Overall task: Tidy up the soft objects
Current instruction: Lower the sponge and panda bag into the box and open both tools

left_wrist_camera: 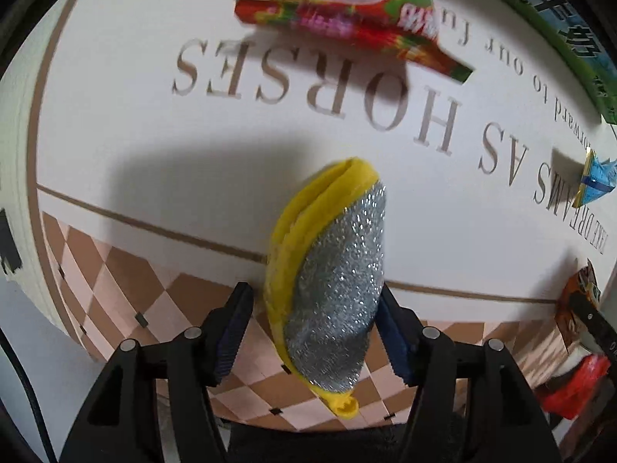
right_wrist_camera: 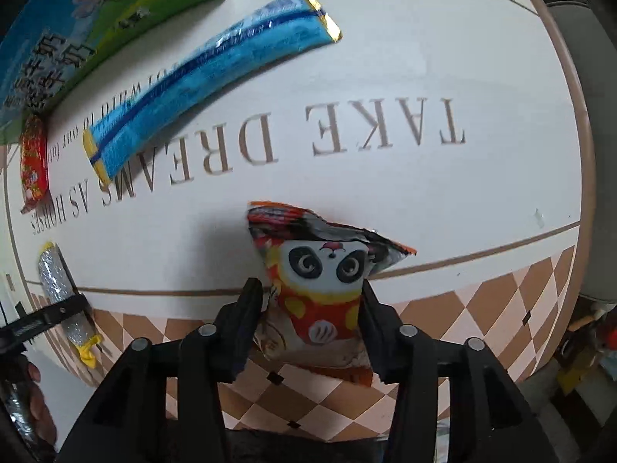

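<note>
Left claw (left_wrist_camera: 314, 328) clamped on a yellow-edged silver scouring pad (left_wrist_camera: 331, 281), blue pads (left_wrist_camera: 231, 332) pressing its sides, pad upright above the table (left_wrist_camera: 154, 146) where the checkered border meets the white field printed "TAKE DREAMS AS HORSES". Beyond the pad, toward the top of the left wrist view, a red-and-green snack bag (left_wrist_camera: 347, 4), blurred; further right of it a green-and-blue pack (left_wrist_camera: 555, 27) at the table's far edge. Right of the pad, at the frame's edge, a sliver of a long blue wrapper (left_wrist_camera: 595, 181) and, nearer, part of the other claw with its bag. Right claw (right_wrist_camera: 312, 324) closed on a panda-print snack bag (right_wrist_camera: 324, 281), black fingers (right_wrist_camera: 246, 316) squeezing its lower half, bag upright over the same border line of the table (right_wrist_camera: 443, 200). Far left of the panda bag, the scouring pad (right_wrist_camera: 58, 281) in the left claw (right_wrist_camera: 50, 314), seen small. Beyond the panda bag, up and left, the long blue wrapper (right_wrist_camera: 208, 77) flat on the white field; further left a red packet (right_wrist_camera: 34, 162) and the green-and-blue pack (right_wrist_camera: 88, 34).
</note>
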A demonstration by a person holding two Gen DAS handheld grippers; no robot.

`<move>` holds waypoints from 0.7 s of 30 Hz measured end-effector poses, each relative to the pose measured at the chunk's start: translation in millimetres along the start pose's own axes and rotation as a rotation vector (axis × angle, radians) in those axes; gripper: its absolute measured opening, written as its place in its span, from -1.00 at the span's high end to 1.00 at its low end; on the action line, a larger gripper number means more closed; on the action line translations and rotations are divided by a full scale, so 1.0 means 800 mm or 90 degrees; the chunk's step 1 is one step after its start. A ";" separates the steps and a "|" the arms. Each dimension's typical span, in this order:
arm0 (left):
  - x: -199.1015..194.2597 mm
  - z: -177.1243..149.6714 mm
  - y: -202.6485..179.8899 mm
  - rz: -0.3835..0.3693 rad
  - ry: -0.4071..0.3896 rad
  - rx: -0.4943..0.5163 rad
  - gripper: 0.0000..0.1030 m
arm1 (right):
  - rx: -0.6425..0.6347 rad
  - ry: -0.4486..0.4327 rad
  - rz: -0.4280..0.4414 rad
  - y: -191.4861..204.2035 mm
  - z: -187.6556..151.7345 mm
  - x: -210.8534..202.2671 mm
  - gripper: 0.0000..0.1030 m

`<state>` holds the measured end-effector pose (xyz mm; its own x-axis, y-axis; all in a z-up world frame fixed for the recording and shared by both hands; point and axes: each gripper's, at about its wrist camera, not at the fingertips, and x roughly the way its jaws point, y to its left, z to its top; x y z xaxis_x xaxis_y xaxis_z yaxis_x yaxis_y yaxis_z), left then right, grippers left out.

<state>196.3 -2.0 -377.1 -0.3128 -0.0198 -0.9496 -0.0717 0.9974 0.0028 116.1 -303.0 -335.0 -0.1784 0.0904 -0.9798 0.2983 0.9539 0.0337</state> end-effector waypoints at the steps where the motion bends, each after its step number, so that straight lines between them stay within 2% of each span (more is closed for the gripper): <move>1: -0.005 0.004 0.003 0.003 -0.006 0.001 -0.15 | 0.002 0.000 0.000 -0.001 0.003 -0.001 -0.03; 2: -0.006 0.003 0.000 0.001 -0.011 0.004 0.00 | 0.006 0.002 -0.002 0.000 0.007 -0.002 -0.03; 3: -0.008 0.004 0.006 -0.006 -0.013 0.009 0.06 | 0.011 0.005 -0.002 0.000 0.010 0.000 -0.03; 5: -0.015 0.004 0.001 0.021 -0.029 0.016 0.09 | 0.022 0.011 -0.006 -0.008 0.016 0.006 0.03; 6: -0.016 -0.001 -0.013 0.031 -0.038 0.022 0.10 | 0.022 0.011 -0.008 -0.008 0.015 0.007 0.20; 7: -0.020 -0.007 -0.016 0.032 -0.041 0.026 0.11 | 0.017 0.008 -0.015 -0.006 0.016 0.008 0.24; 10: -0.063 -0.024 -0.039 -0.008 -0.068 0.040 0.11 | -0.005 -0.005 -0.010 0.005 0.007 -0.006 0.28; 13: -0.139 -0.032 -0.056 -0.050 -0.129 0.067 0.11 | -0.030 -0.031 0.036 0.024 -0.002 -0.052 0.29; 15: -0.198 -0.024 -0.064 -0.073 -0.180 0.087 0.11 | -0.055 -0.072 0.069 0.043 -0.003 -0.101 0.29; 17: -0.253 0.000 -0.069 -0.080 -0.221 0.107 0.10 | -0.080 -0.131 0.095 0.063 0.002 -0.161 0.29; 18: -0.274 0.012 -0.056 -0.084 -0.233 0.110 0.10 | -0.090 -0.159 0.104 0.070 0.006 -0.187 0.29; 19: -0.291 0.030 -0.056 -0.083 -0.247 0.113 0.10 | -0.098 -0.180 0.111 0.079 0.008 -0.207 0.29; 21: -0.308 0.071 -0.061 -0.061 -0.266 0.112 0.10 | -0.110 -0.217 0.114 0.095 0.039 -0.242 0.29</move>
<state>330.5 -42.3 -161.0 0.0993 -0.1184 -0.9880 0.0916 0.9898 -0.1095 202.7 -256.8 -148.9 0.1910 0.1873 -0.9636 0.1295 0.9682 0.2139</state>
